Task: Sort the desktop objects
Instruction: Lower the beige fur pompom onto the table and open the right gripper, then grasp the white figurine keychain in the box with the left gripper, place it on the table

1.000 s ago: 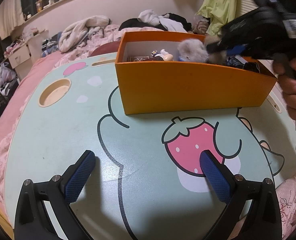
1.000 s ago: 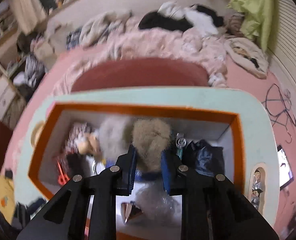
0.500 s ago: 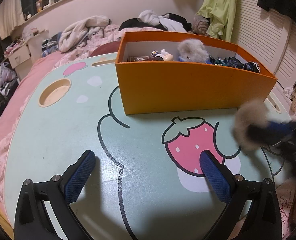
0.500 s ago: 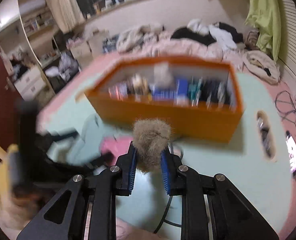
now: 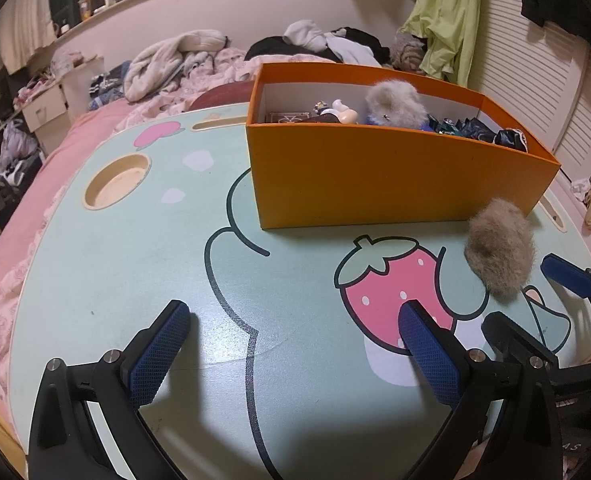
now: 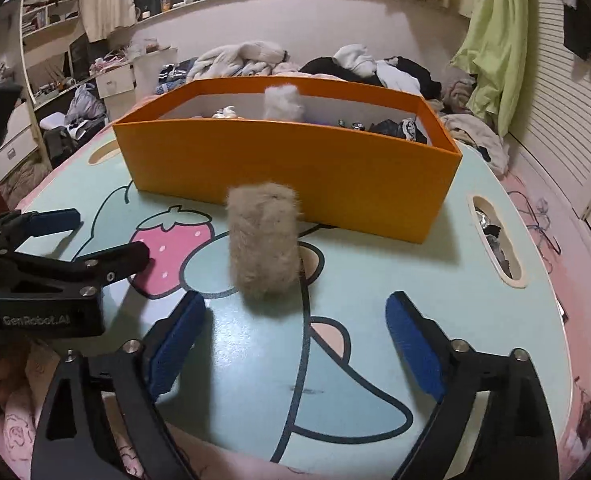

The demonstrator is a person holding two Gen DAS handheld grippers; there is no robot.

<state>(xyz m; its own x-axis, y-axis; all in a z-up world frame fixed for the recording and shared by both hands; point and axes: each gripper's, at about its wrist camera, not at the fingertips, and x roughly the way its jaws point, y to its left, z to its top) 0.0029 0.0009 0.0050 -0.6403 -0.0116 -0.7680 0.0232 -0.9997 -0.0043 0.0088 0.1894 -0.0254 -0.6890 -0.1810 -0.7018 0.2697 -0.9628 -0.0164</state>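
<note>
A tan fluffy ball is in front of the orange box, over the mint-green table. Whether it touches the tabletop I cannot tell. My right gripper is just behind it. Its jaws are opening and the pads are off the ball, which lies ahead of the fingertips. A grey fluffy ball sticks up among small items inside the box. My left gripper hangs open over the strawberry print with nothing between its fingers.
The table has a round cup hole at the left and a slot at the right with small things in it. Behind the box lies a bed with piled clothes. The table's near edge is close under both grippers.
The right gripper carried the tan ball from above the box down to the table in front of it, then spread its jaws and let go. The left gripper stayed still.
</note>
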